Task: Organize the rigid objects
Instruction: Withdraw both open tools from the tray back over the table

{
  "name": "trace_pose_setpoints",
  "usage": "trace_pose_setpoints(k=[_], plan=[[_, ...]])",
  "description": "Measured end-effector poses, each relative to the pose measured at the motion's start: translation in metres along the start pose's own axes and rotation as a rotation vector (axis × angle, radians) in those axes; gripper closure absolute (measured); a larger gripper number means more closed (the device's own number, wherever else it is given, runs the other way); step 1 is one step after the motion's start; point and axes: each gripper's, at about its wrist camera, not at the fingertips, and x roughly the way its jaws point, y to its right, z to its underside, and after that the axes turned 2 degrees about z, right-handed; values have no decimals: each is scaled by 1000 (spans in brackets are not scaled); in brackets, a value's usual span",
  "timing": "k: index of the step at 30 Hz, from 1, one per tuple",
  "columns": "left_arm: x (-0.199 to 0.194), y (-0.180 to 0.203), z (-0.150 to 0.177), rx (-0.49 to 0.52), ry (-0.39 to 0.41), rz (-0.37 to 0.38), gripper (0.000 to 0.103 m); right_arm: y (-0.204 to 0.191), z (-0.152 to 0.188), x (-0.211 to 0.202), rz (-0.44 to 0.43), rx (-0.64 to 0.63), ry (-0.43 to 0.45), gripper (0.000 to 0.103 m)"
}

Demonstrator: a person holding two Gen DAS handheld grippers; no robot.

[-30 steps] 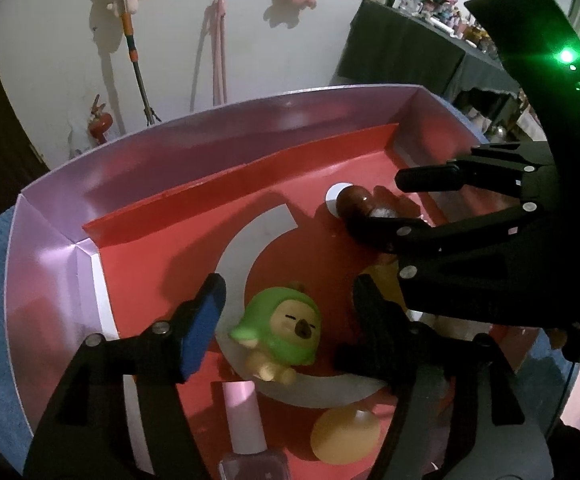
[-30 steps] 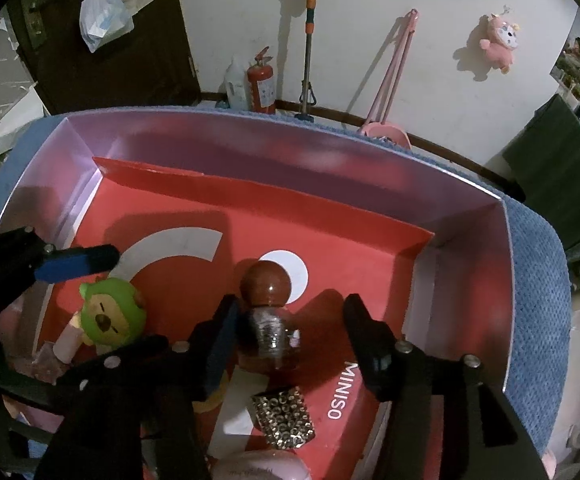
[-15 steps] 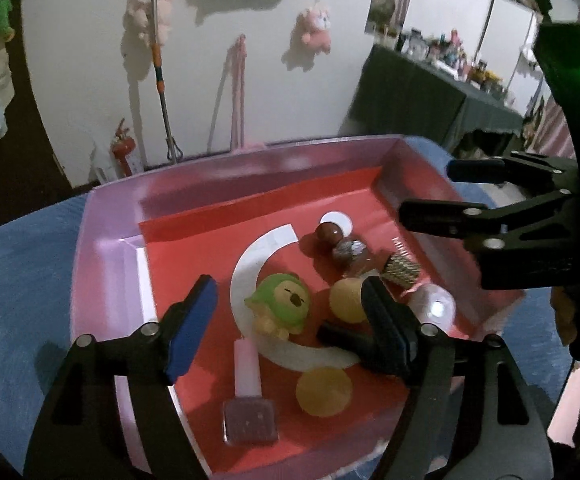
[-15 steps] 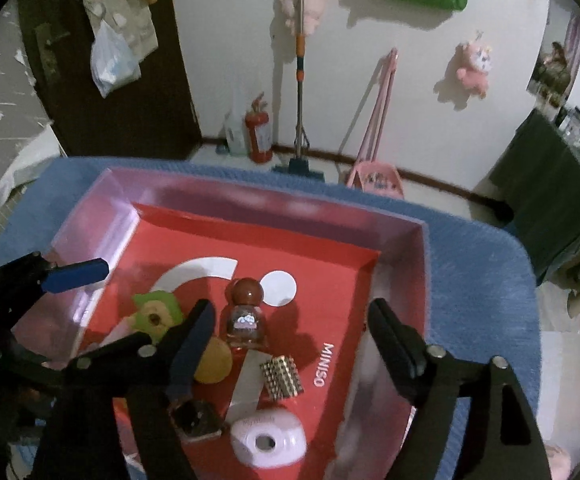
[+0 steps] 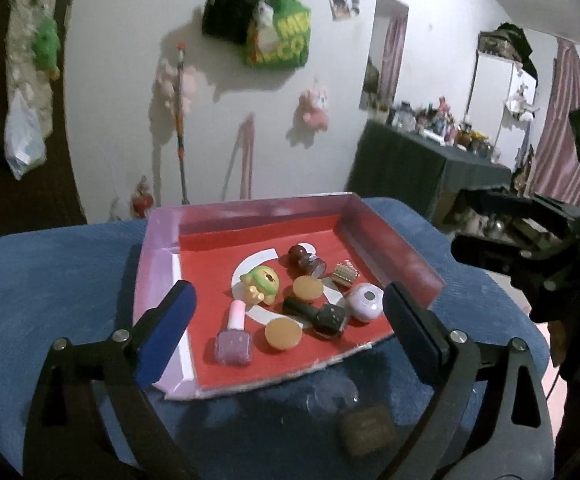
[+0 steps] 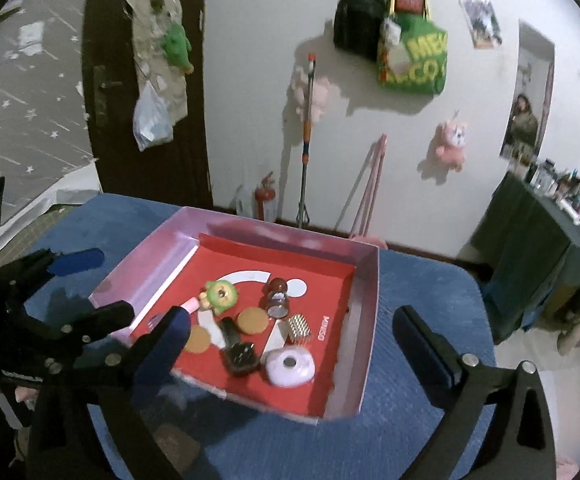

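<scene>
A pink-walled box [image 5: 158, 264] with a red floor sits on a blue cloth. In it lie a green toy [image 5: 261, 283], a brown-capped bottle [image 5: 306, 261], a gold studded cube [image 5: 344, 273], two orange discs [image 5: 308, 287], a pink nail polish [image 5: 235, 340], a dark bottle [image 5: 322, 314] and a lilac round case [image 5: 365, 301]. My left gripper [image 5: 288, 296] hangs back above the box's near edge, its jaws opening with nothing between them. My right gripper [image 6: 290, 318] is also raised clear of the box [image 6: 370, 320], jaws opening and empty. All the items lie free.
A clear bottle with a brown cap [image 5: 364, 428] lies on the blue cloth [image 5: 50, 300] in front of the box. A dark-draped table [image 5: 422, 172] crowded with small bottles stands at the right. A mop, bags and plush toys hang on the far wall.
Both grippers have drawn back and up out of the box and spread their jaws wide. The green toy and the brown-capped bottle stay on the red floor.
</scene>
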Motion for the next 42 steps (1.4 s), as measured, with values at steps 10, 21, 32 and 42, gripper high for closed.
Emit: trace_pose_setpoints(k=[10,21,32,42], plan=[[-30,16,75,-20,34,-80,6,-39,92,-43,14,6,70,0],[2,-4,126,-92,-164,-132,6,-41,158,0,-37,134,-55,0],[8,-14,128,-128,-226,-125,6,-44,167,21,-55,148,-134,0],[-8,-33,118,-87,-204,-202,6,-74,147,53,-140,128,-253,0]])
